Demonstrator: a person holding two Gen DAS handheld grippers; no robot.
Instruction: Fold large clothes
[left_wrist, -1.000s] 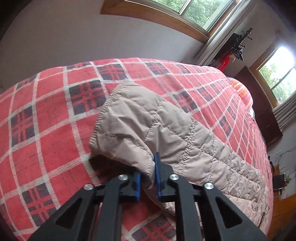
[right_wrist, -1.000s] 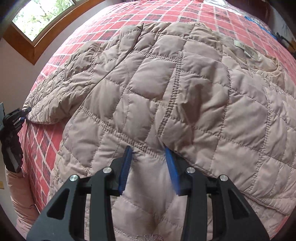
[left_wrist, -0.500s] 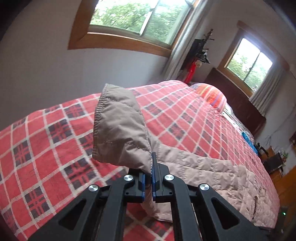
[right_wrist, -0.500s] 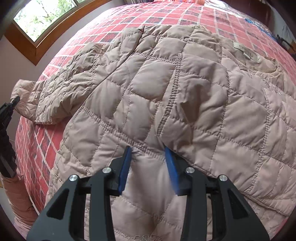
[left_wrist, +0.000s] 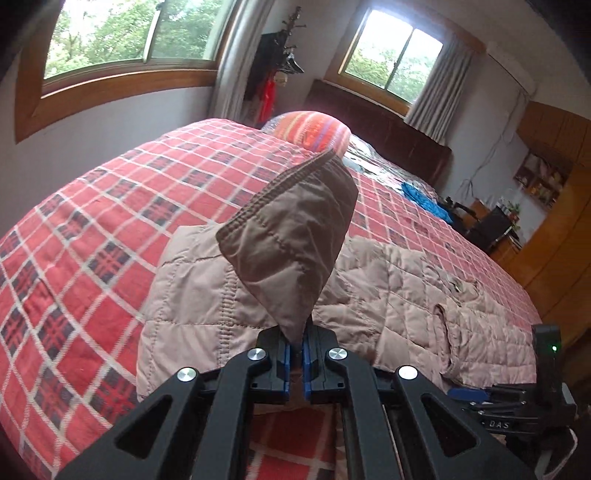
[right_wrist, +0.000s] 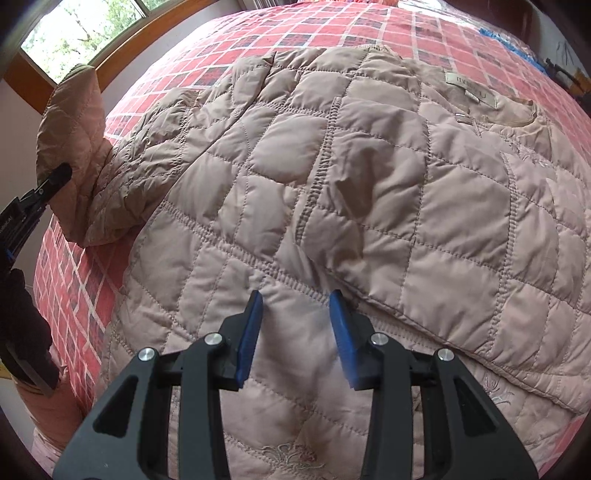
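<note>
left claw (left_wrist: 294, 356): i have it clenched on sleeve cuff (left_wrist: 291, 236), lifted
right claw (right_wrist: 295, 332): released, over jacket (right_wrist: 369, 203)
advice: lay sleeve flat across the body

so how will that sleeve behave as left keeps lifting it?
Likely floppy: the sleeve droops and folds over the shut left gripper. Probably light, since a thin pinch holds it. The jacket body may drag along the bedspread.

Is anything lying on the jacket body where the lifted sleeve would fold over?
Nothing visible does. The left gripper holds the sleeve cuff of the beige quilted jacket raised; the jacket body is bare apart from the open right gripper at its hem.
</note>
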